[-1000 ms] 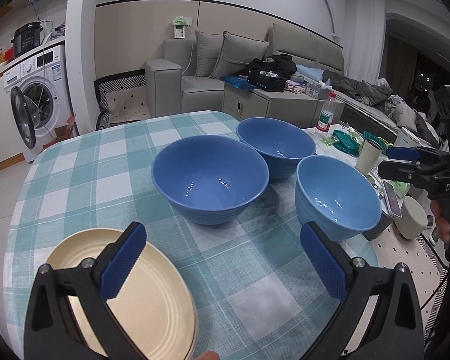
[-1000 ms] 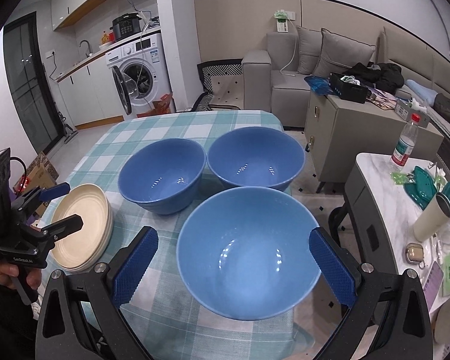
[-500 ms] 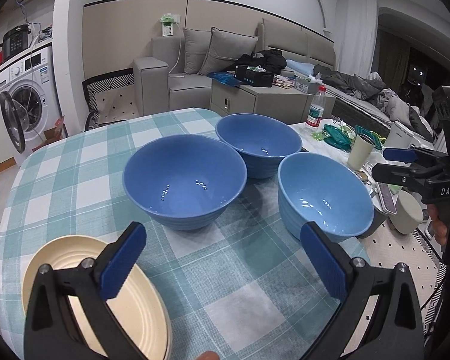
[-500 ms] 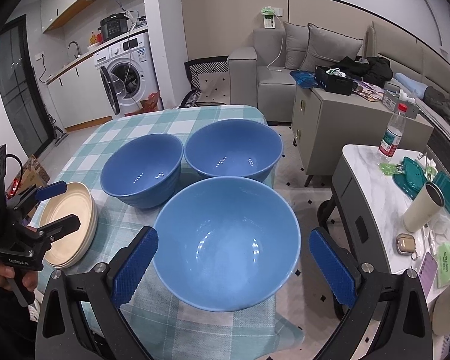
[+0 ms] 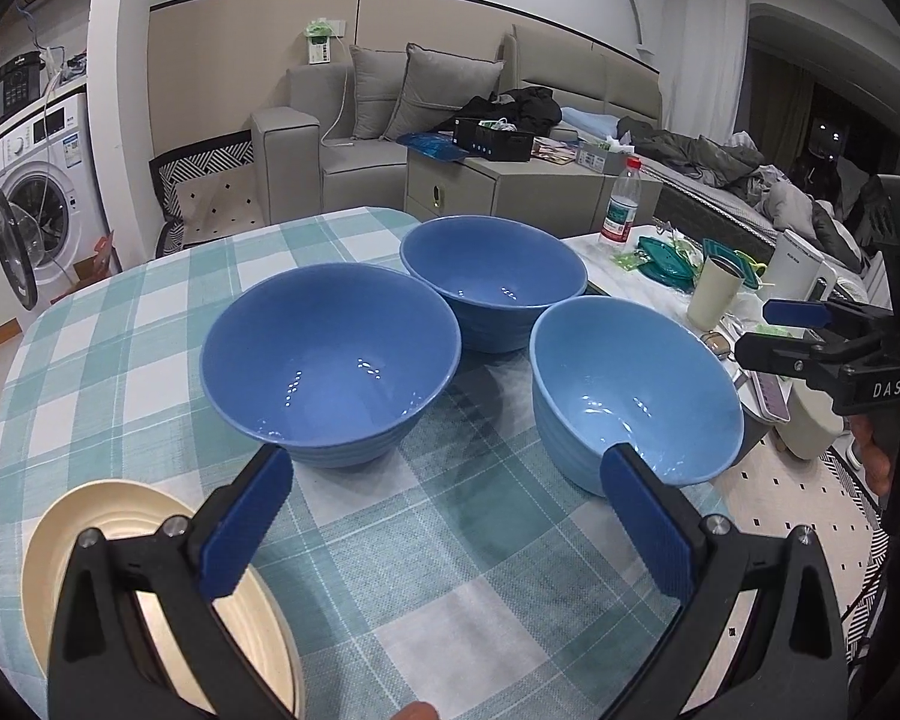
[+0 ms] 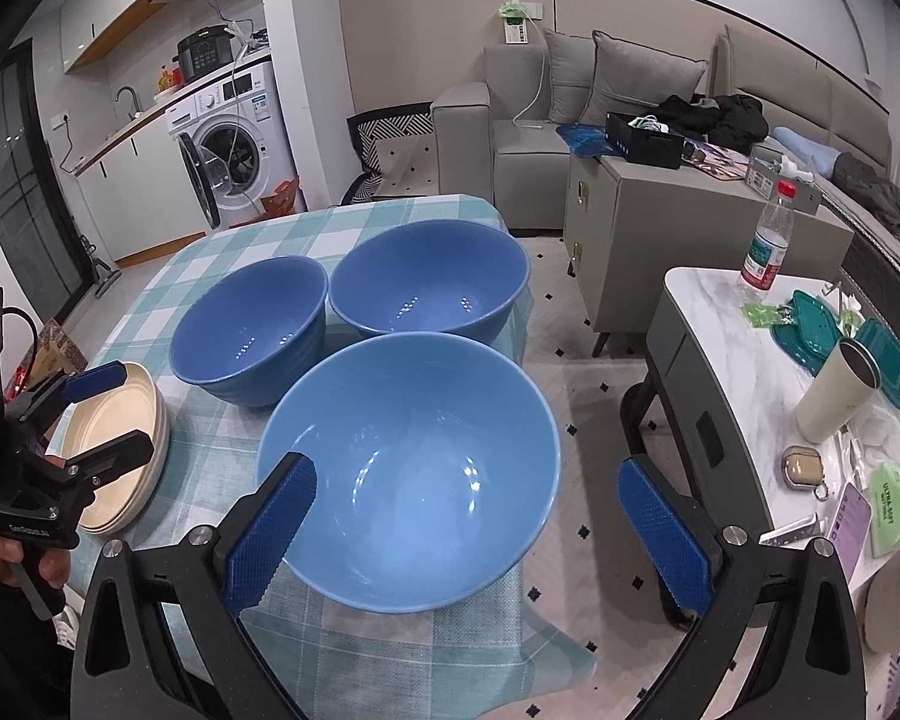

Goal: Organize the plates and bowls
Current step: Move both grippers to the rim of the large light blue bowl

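Three blue bowls stand on the checked tablecloth: a dark one [image 5: 330, 360] [image 6: 246, 330] at the left, a second dark one [image 5: 492, 288] [image 6: 429, 282] behind, and a lighter one [image 5: 636, 396] [image 6: 408, 468] by the table's right edge. A stack of cream plates [image 5: 150, 600] [image 6: 126, 438] lies at the near left. My left gripper [image 5: 447, 516] [image 6: 111, 417] is open and empty, its left finger over the plates. My right gripper [image 6: 468, 528] [image 5: 774, 333] is open, with its fingers either side of the lighter bowl's near rim and clear of it.
A marble side table [image 6: 714, 300] to the right carries a water bottle [image 6: 765, 246], a cup [image 6: 834, 390], teal containers [image 6: 810, 330] and small items. A grey cabinet [image 6: 660, 216] and sofa [image 6: 522, 120] stand behind; a washing machine [image 6: 234, 144] is at the far left.
Both views have shifted, so the bowls and plates sit further left in each frame. Both grippers stay open and hold nothing. No bowl or plate has moved on the table.
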`<state>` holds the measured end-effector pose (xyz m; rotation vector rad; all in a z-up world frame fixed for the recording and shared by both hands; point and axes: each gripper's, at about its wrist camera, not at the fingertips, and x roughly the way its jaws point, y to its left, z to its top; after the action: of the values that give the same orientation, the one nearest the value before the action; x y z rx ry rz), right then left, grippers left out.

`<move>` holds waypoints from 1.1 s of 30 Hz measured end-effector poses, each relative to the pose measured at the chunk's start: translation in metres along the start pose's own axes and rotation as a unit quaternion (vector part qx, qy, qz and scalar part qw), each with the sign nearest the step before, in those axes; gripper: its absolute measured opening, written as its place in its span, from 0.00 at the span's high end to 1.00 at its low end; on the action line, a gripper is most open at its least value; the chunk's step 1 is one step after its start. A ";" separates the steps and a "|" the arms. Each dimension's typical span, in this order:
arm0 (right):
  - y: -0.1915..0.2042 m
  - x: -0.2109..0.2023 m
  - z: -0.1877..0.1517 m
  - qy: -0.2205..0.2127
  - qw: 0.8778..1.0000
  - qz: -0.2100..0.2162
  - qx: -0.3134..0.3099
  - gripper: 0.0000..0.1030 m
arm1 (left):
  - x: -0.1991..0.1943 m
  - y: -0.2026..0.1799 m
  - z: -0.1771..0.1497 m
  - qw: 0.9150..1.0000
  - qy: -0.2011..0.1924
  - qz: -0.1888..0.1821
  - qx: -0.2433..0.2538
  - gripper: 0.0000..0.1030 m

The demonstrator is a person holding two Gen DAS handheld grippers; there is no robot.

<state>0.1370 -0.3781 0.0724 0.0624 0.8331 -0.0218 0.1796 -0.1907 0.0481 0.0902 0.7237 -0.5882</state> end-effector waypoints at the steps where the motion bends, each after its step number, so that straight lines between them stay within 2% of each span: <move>1: -0.001 0.001 -0.001 0.001 1.000 -0.001 0.001 0.01 | 0.002 -0.002 0.001 1.000 0.001 -0.001 0.001 0.00; 33: -0.026 0.038 -0.011 0.040 0.999 -0.008 0.012 0.01 | 0.049 -0.047 0.009 0.998 0.037 -0.023 0.034 0.00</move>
<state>0.1537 -0.4030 0.0356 0.0799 0.9125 -0.0447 0.1889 -0.2561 0.0295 0.1599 0.7786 -0.6570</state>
